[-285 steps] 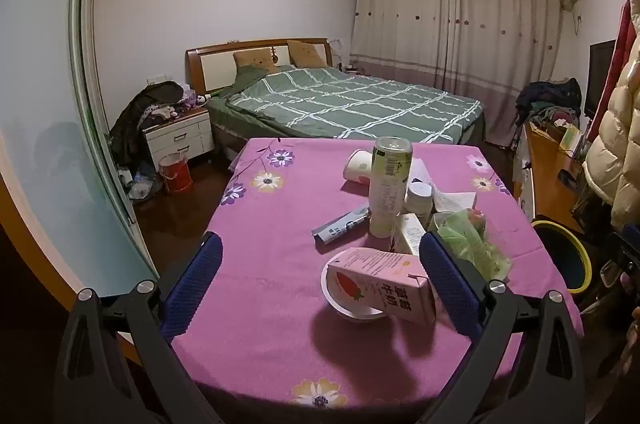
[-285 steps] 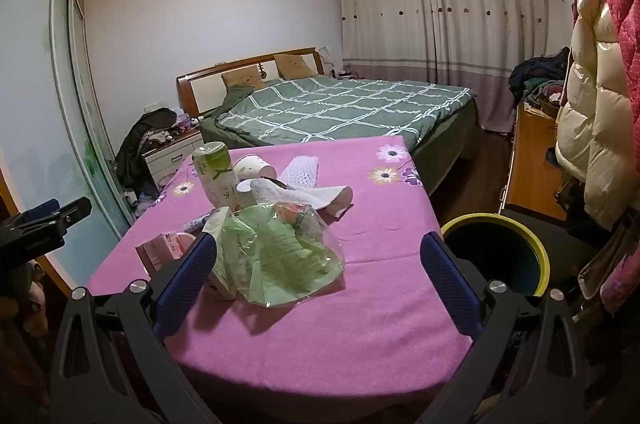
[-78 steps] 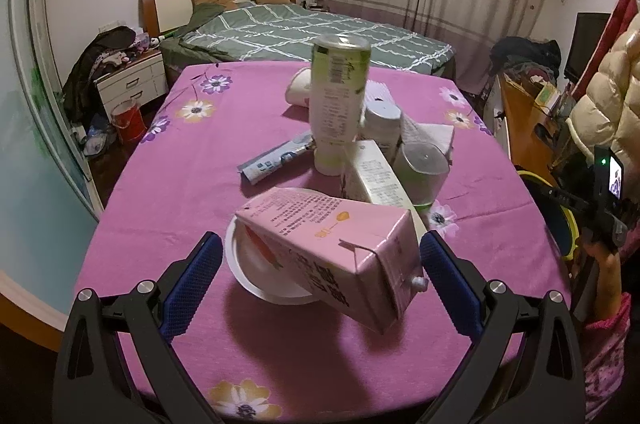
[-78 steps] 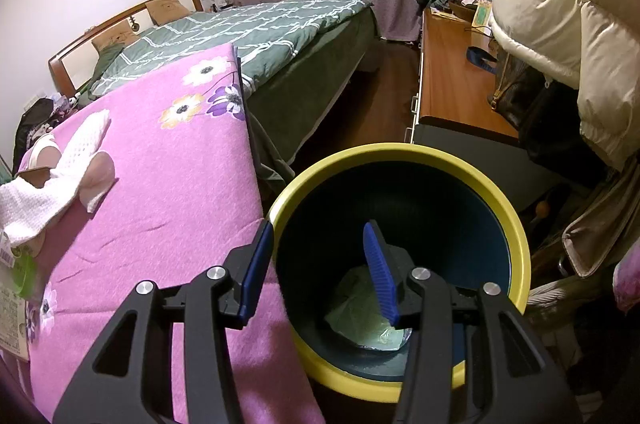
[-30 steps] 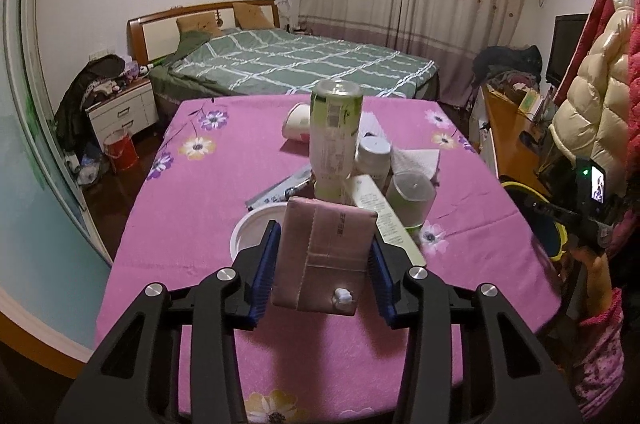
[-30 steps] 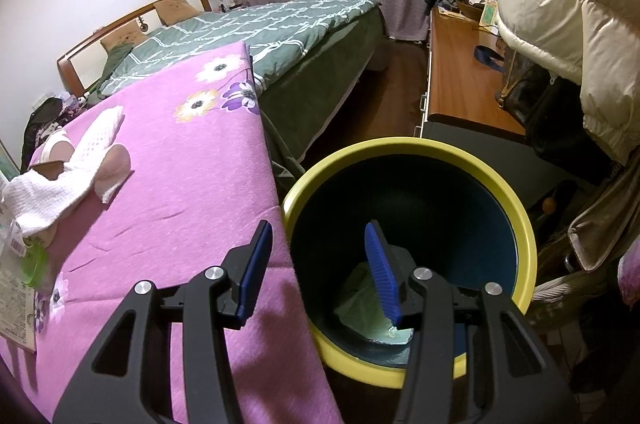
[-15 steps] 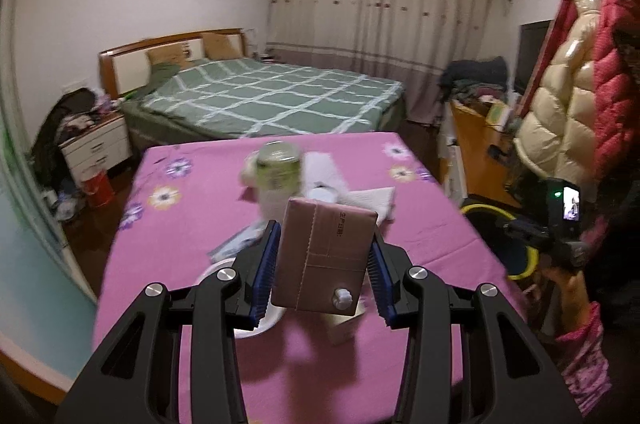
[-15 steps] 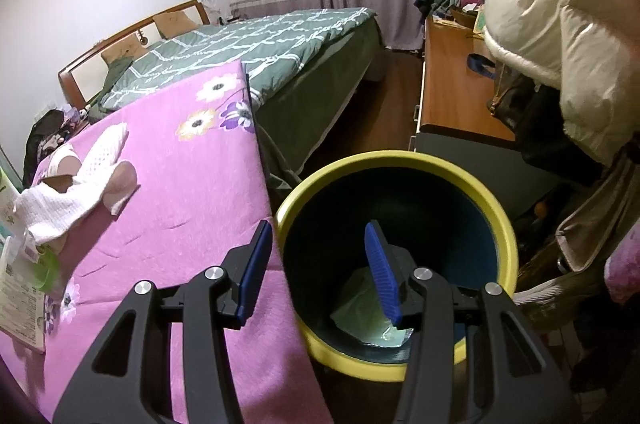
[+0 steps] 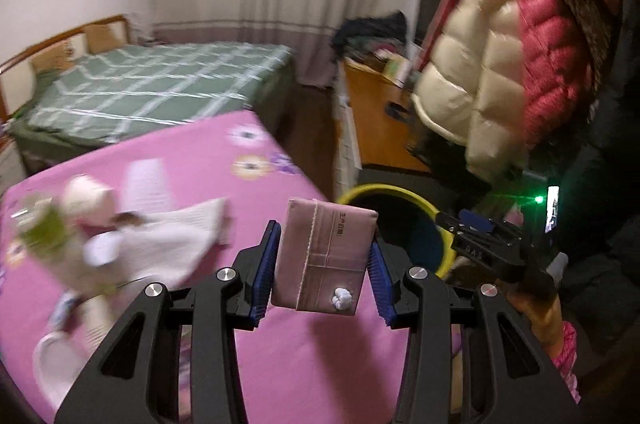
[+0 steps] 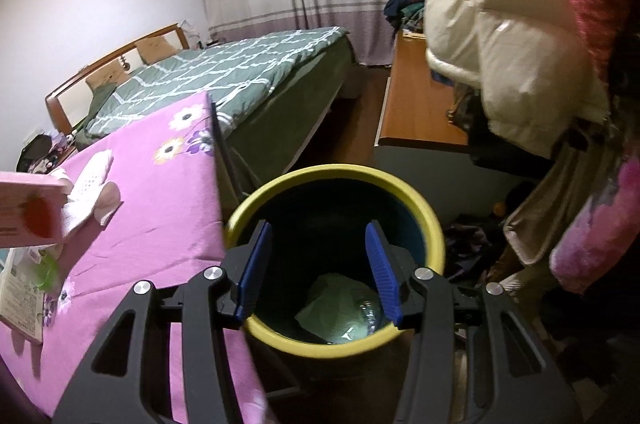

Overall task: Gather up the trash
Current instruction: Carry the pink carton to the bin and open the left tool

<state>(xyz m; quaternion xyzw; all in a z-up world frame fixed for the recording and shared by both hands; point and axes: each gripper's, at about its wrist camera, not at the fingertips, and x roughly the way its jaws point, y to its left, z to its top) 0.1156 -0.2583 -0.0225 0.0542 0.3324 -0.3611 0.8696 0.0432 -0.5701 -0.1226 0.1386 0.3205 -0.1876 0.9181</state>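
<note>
My left hand-held gripper (image 9: 323, 268), clamped on the pink carton (image 9: 325, 258), has swung off the clutter toward the surface (image 9: 224, 160) edge; yellow-rimmed bin (image 9: 400, 193) just ahead-right. My right hand-held gripper (image 10: 316, 268) has just opened wider, empty, over the bin mouth, green bag (image 10: 340, 308) below, floor clear beyond.

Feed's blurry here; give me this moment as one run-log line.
left gripper: shut on pink milk carton | right gripper: open, empty, above yellow-rimmed bin | bin: green bag inside

Chinese characters, too small to read surely, run down the pink milk carton (image 9: 326, 256).
</note>
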